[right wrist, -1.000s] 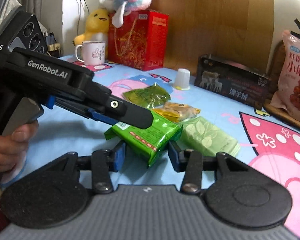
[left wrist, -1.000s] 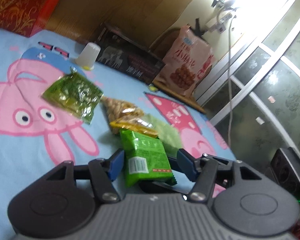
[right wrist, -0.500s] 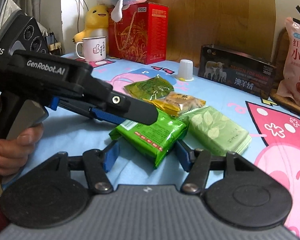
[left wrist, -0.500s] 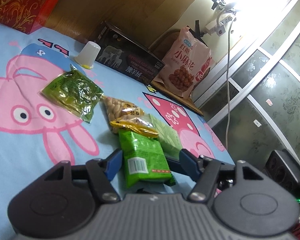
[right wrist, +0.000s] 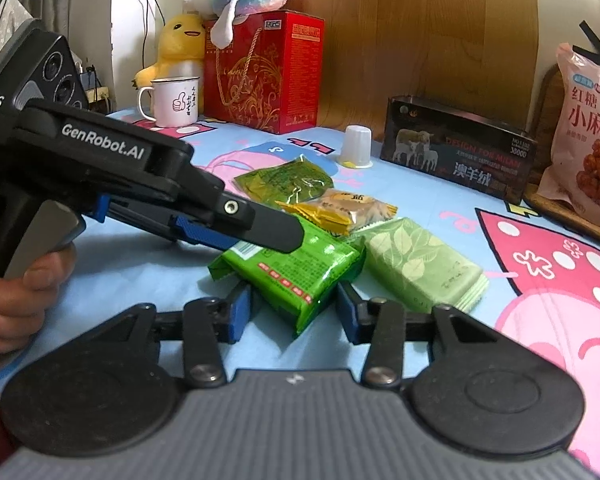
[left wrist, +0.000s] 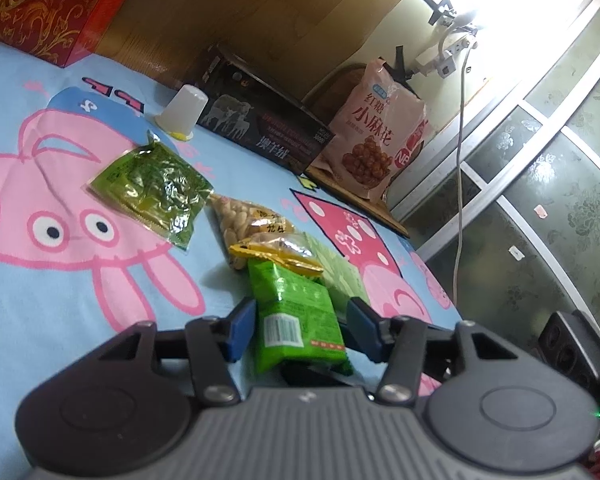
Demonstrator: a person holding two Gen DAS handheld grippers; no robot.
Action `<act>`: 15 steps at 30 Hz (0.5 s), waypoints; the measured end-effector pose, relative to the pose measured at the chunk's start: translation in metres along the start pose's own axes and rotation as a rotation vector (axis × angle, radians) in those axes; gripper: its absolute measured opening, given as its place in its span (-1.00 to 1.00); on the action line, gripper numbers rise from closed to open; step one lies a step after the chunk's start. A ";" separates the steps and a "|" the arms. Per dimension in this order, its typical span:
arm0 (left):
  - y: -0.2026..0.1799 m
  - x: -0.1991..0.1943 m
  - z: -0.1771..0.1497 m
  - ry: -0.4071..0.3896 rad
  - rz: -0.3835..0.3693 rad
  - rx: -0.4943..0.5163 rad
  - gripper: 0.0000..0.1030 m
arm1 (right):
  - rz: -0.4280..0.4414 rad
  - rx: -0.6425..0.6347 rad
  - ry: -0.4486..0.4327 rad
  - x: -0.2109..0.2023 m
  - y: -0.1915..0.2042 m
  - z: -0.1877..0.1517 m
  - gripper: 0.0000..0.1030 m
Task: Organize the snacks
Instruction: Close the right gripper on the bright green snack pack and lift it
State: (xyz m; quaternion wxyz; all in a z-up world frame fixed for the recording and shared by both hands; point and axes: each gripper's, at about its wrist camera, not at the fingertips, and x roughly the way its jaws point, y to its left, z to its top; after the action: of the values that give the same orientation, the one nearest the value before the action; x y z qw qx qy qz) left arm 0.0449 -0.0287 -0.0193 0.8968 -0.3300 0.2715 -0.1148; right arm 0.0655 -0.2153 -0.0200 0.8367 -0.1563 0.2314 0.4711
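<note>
A bright green snack packet [left wrist: 296,312] [right wrist: 296,272] lies on the cartoon cloth. My left gripper [left wrist: 300,326] is open with its blue fingers on either side of the packet's near end. My right gripper [right wrist: 292,312] is open too, its fingers flanking the packet's near corner. The left gripper's black body [right wrist: 148,196] reaches over the packet in the right wrist view. A pale green leaf-print packet [right wrist: 420,264], a yellow peanut packet [right wrist: 344,210] [left wrist: 260,228] and a dark green foil packet [right wrist: 284,180] [left wrist: 152,188] lie just beyond.
A white plastic cup [right wrist: 356,146] and a black box [right wrist: 460,160] stand at the back. A red gift box [right wrist: 264,72] with plush toys, a white mug [right wrist: 172,100] and a pink snack bag [right wrist: 584,144] ring the cloth.
Both grippers have eased slightly toward the bright green packet; the fingers stay open around it. The packets have not moved.
</note>
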 end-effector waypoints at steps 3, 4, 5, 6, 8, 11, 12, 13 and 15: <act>-0.004 -0.007 -0.002 -0.038 -0.017 0.029 -0.08 | -0.009 -0.014 -0.018 -0.003 0.002 -0.001 -0.10; -0.007 -0.010 -0.003 -0.052 -0.021 0.045 -0.08 | -0.010 -0.017 -0.030 -0.005 0.002 -0.001 -0.11; -0.009 -0.012 -0.004 -0.060 -0.019 0.060 -0.08 | -0.013 -0.021 -0.044 -0.007 0.003 -0.002 -0.11; -0.012 -0.012 -0.005 -0.065 -0.016 0.073 -0.08 | -0.016 -0.024 -0.056 -0.009 0.004 -0.002 -0.11; -0.014 -0.011 -0.006 -0.060 -0.004 0.082 -0.08 | -0.023 -0.031 -0.060 -0.010 0.004 -0.002 -0.11; -0.009 -0.008 -0.003 -0.041 0.003 0.049 -0.08 | -0.027 -0.039 -0.031 -0.005 0.005 0.000 -0.12; -0.007 -0.007 -0.002 -0.035 0.005 0.033 -0.08 | -0.027 -0.047 -0.019 -0.003 0.006 0.000 -0.12; -0.005 -0.007 -0.001 -0.031 0.005 0.023 -0.07 | -0.030 -0.054 -0.013 -0.002 0.008 0.000 -0.12; -0.003 -0.004 0.000 -0.012 0.003 0.004 0.03 | -0.025 -0.059 -0.012 -0.002 0.008 0.000 -0.10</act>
State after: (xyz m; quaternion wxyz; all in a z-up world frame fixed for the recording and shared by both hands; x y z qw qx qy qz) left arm 0.0408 -0.0292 -0.0160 0.8993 -0.3285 0.2662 -0.1120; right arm 0.0578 -0.2124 -0.0199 0.8390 -0.1810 0.2106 0.4680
